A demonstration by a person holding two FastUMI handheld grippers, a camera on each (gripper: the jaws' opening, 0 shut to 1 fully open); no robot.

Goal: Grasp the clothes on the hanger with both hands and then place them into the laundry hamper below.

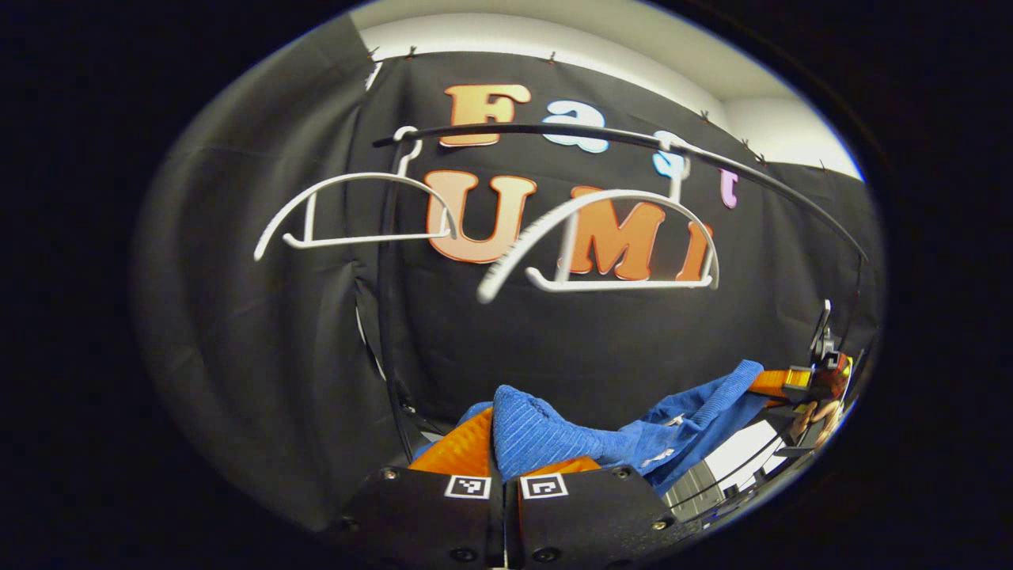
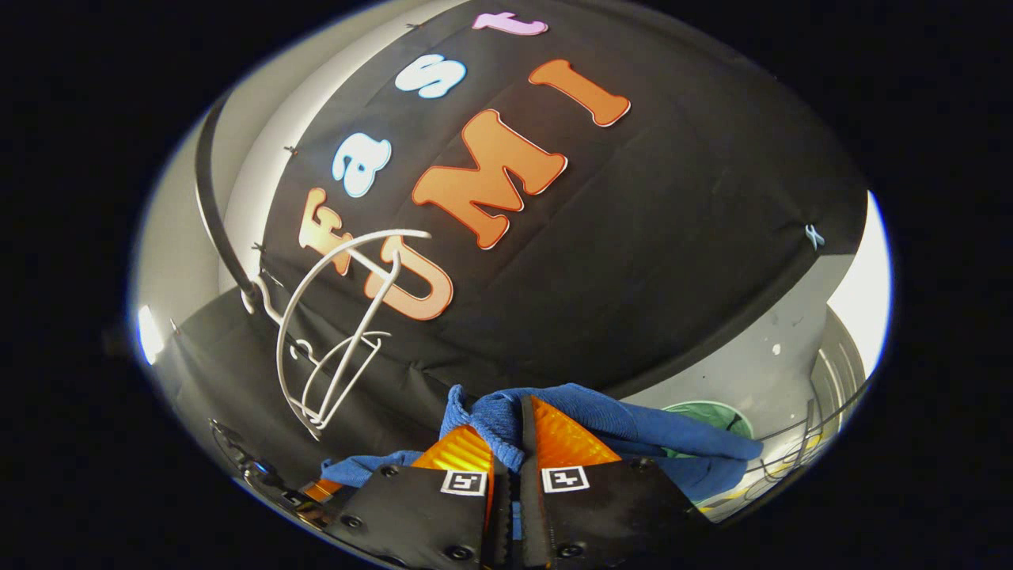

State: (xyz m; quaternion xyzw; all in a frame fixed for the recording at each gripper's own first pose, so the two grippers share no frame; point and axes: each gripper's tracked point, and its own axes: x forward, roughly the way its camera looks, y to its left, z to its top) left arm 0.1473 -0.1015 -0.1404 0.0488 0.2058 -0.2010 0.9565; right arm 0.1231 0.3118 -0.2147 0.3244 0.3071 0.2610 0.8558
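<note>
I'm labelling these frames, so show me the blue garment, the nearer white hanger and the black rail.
blue garment (image 1: 538,435), left gripper view, bunched fold between the fingers.
nearer white hanger (image 1: 609,204), left gripper view, top of its arch.
black rail (image 1: 506,129), left gripper view, middle stretch.

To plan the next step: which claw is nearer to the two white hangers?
Left. The left claw sits below the hangers, close in front; the right claw is off to their side.

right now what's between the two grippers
The blue garment spans the stretch, pinched by the left gripper and running to the right gripper in the left gripper view. Both white hangers hang bare on the rail above.
</note>
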